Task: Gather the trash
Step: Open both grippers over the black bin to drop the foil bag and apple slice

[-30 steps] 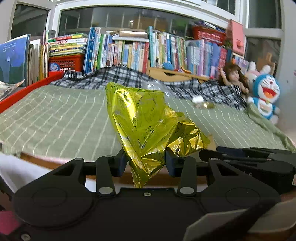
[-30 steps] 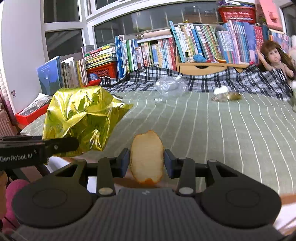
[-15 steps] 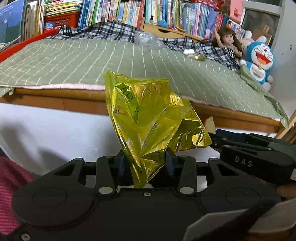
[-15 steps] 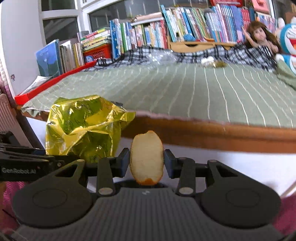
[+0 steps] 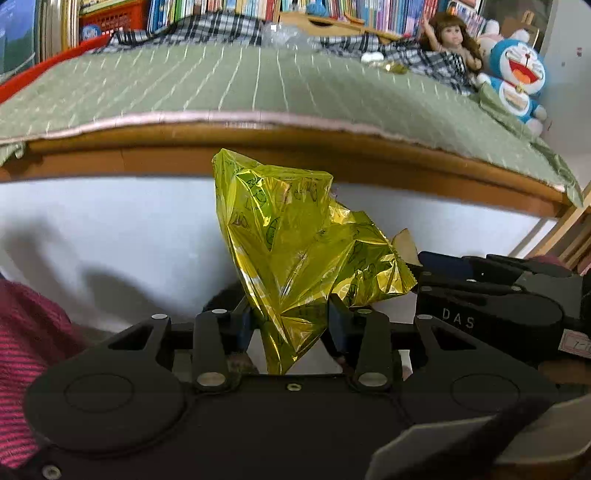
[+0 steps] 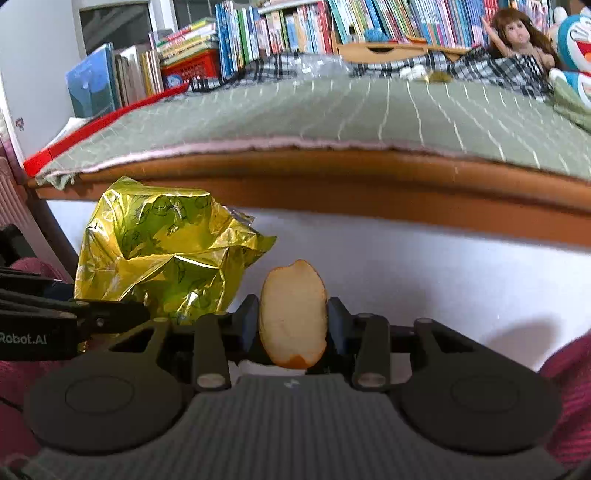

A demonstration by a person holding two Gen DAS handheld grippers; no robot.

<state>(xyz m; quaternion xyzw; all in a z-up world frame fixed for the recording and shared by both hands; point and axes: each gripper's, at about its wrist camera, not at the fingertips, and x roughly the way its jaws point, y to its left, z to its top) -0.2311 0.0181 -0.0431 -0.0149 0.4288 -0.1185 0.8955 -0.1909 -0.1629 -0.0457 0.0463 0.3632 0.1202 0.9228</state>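
Note:
My left gripper (image 5: 290, 325) is shut on a crumpled gold foil wrapper (image 5: 291, 251), which sticks up in front of the bed's white side. My right gripper (image 6: 291, 323) is shut on a pale slice of fruit peel (image 6: 293, 314) with an orange edge. In the right wrist view the foil wrapper (image 6: 162, 251) hangs just left of the peel, above the left gripper's body. In the left wrist view the right gripper's body (image 5: 491, 295) lies to the right, with a tip of the peel (image 5: 404, 240) showing behind the foil. On the bed lie a clear plastic bag (image 5: 284, 35) and small scraps (image 5: 384, 62).
The green striped bed cover (image 5: 258, 85) ends at a wooden bed rail (image 6: 351, 177) above a white side panel (image 6: 406, 266). Books (image 6: 295, 26), a doll (image 5: 450, 40) and a blue plush toy (image 5: 517, 81) line the far side. Dark pink fabric (image 5: 22, 362) lies low at both sides.
Both grippers have come down and back from above the bed to below its rail, each holding its item. The bed top now sits high in both views.

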